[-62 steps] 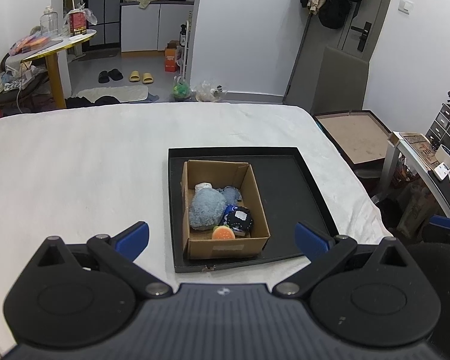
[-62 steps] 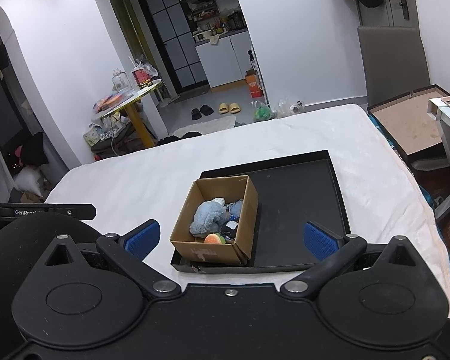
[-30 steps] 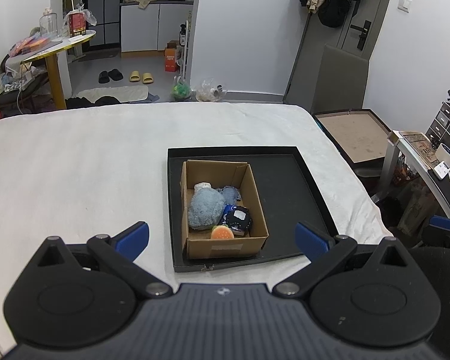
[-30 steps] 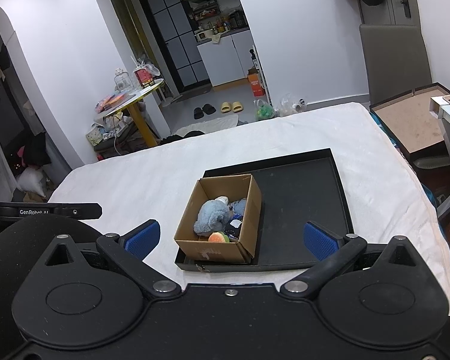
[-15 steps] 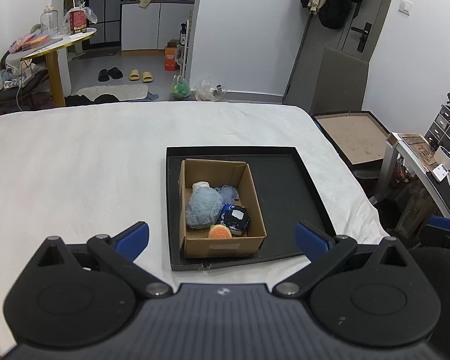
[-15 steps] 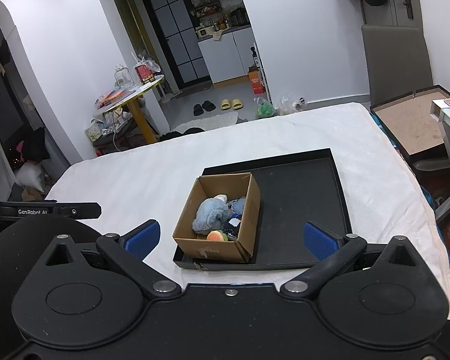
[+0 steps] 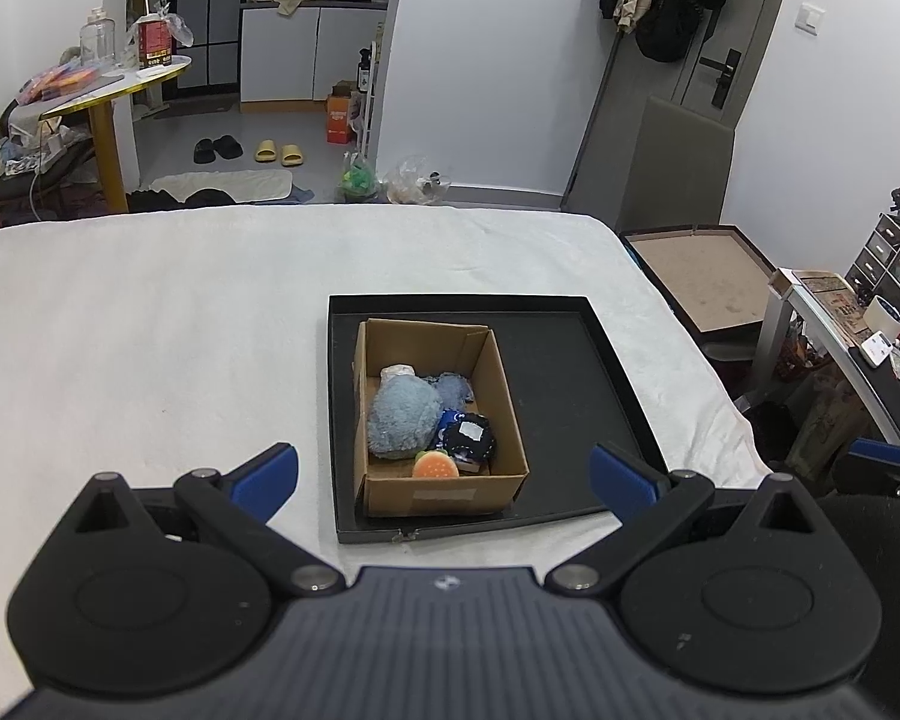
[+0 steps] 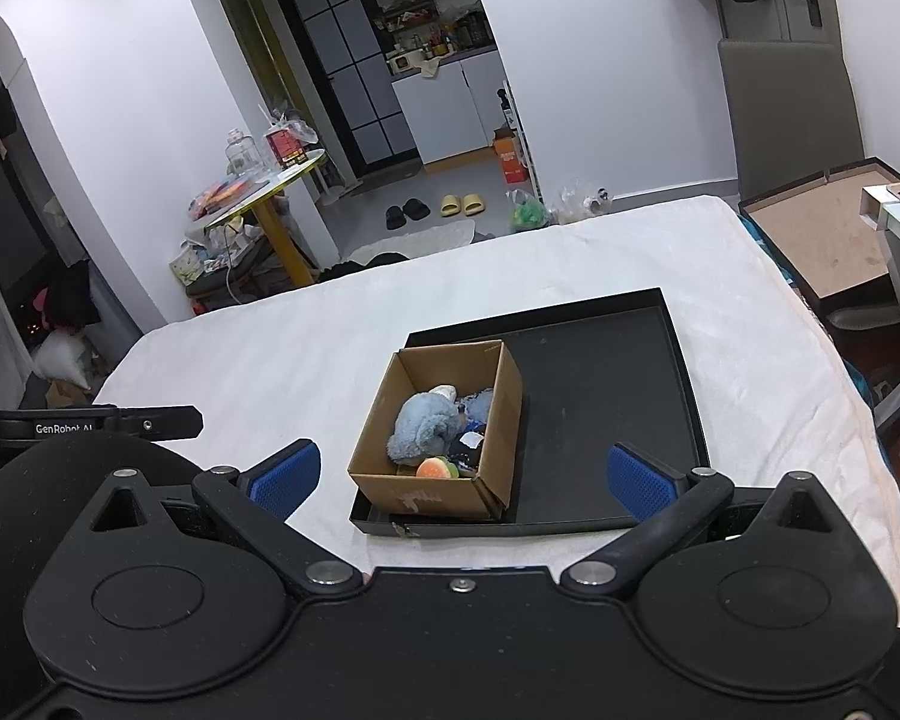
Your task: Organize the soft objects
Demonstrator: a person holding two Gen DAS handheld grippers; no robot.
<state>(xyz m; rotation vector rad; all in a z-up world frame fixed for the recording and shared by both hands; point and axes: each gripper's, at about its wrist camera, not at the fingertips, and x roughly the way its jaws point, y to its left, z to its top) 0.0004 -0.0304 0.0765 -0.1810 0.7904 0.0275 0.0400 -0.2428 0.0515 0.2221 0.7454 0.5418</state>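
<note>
1. A grey-blue plush toy (image 7: 403, 418) lies in an open cardboard box (image 7: 499, 372), filling most of its left half.
2. Beside it in the box are a small orange burger-shaped toy (image 7: 434, 467) against the near wall, a dark blue soft thing with a white label (image 7: 469, 437), and a smaller blue fuzzy piece (image 7: 453, 387) behind.
3. The box stands in the left part of a shallow black tray (image 7: 564, 384).
4. The tray rests on a bed covered by a white sheet (image 7: 150, 324).
5. The left tongs (image 7: 444, 474) hang above the bed's near edge, blue pads spread wide, holding nothing.
6. The right tongs (image 8: 461, 475) are likewise spread wide and empty, with the box between the pads in that view.
</note>
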